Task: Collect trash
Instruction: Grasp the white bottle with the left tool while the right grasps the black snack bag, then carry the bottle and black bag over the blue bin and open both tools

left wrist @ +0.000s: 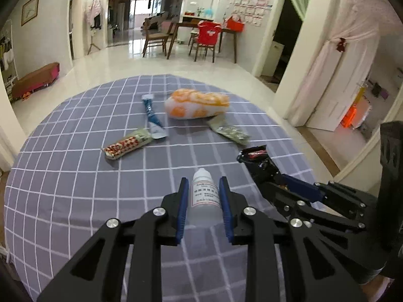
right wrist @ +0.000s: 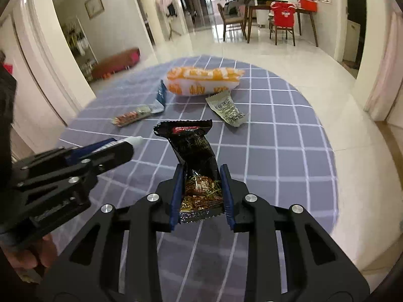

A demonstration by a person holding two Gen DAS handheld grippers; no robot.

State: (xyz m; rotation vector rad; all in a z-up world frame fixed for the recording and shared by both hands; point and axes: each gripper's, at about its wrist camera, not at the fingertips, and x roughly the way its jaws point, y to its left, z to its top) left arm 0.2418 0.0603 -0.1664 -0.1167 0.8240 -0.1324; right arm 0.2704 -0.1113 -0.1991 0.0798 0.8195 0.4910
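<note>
My left gripper [left wrist: 204, 180] is shut on a small white dropper bottle [left wrist: 204, 196], held above the round table's grey checked cloth [left wrist: 75, 176]. To its right, my right gripper [left wrist: 264, 170] is shut on a black snack wrapper [left wrist: 253, 154]. In the right wrist view the blue pads of the right gripper [right wrist: 201, 167] squeeze the black wrapper [right wrist: 194, 146], and the left gripper [right wrist: 121, 147] shows the bottle's tip [right wrist: 134, 139]. On the cloth lie an orange-and-white bag [left wrist: 196, 105], a blue sachet [left wrist: 152, 118], a red patterned wrapper [left wrist: 128, 143] and a grey-green packet [left wrist: 230, 132].
The table edge curves close behind the trash, with glossy white floor [left wrist: 121, 60] beyond. A wooden dining table with chairs [left wrist: 206, 37] stands far back. A low red bench [left wrist: 35, 80] sits along the left wall. A person's hand [right wrist: 32, 254] holds the left gripper.
</note>
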